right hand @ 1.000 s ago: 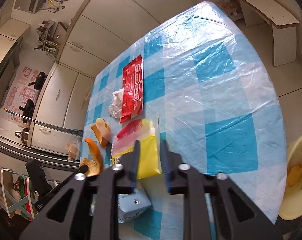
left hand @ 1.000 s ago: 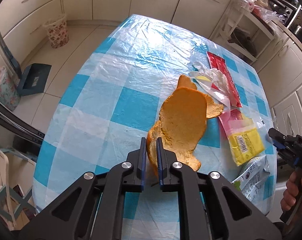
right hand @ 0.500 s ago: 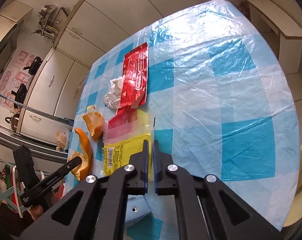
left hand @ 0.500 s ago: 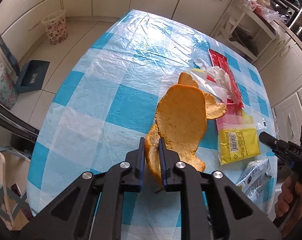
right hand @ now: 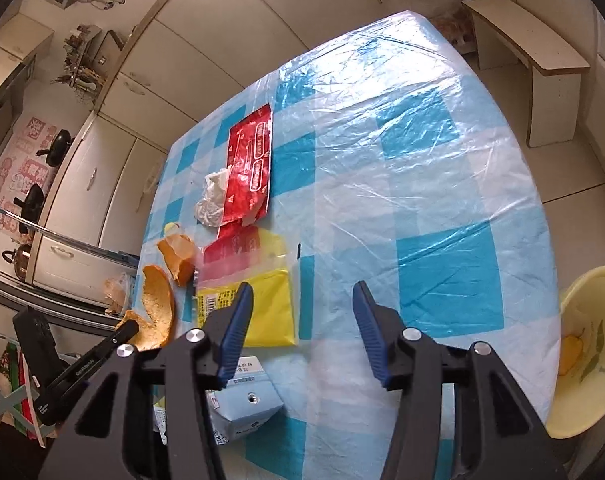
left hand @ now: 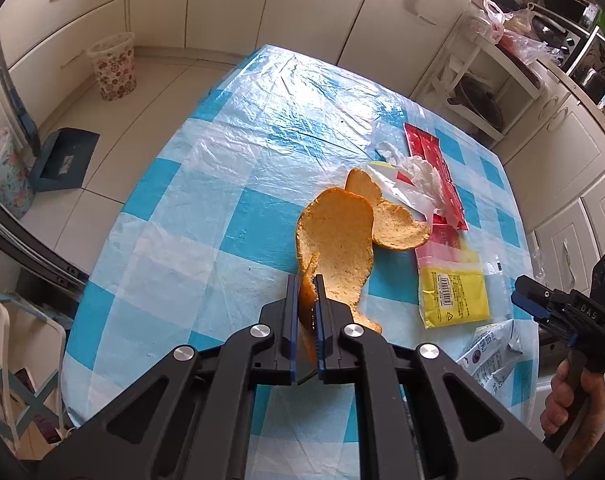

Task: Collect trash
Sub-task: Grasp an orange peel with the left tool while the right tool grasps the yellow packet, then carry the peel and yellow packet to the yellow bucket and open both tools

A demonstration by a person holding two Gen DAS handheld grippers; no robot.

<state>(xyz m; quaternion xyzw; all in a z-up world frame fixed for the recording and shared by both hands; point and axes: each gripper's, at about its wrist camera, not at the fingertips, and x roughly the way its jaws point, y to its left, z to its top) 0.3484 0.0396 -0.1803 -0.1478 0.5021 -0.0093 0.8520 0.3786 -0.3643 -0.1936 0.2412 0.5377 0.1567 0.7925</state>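
Overhead, the checked table [left hand: 230,184] carries wrappers; the left claw [left hand: 305,292] pinches a large orange peel [left hand: 338,248] lifted over it, while the right claw [right hand: 300,308], just opened, hangs empty above the yellow packet [right hand: 270,312].

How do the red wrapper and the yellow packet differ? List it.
Colour: the red wrapper is all red with white print; the yellow packet is yellow with a barcode label.
Shape: the red wrapper is long and narrow; the yellow packet is squarer.
Place: the red wrapper lies farther up the table; the yellow packet lies near the right gripper.
Both lie flat.
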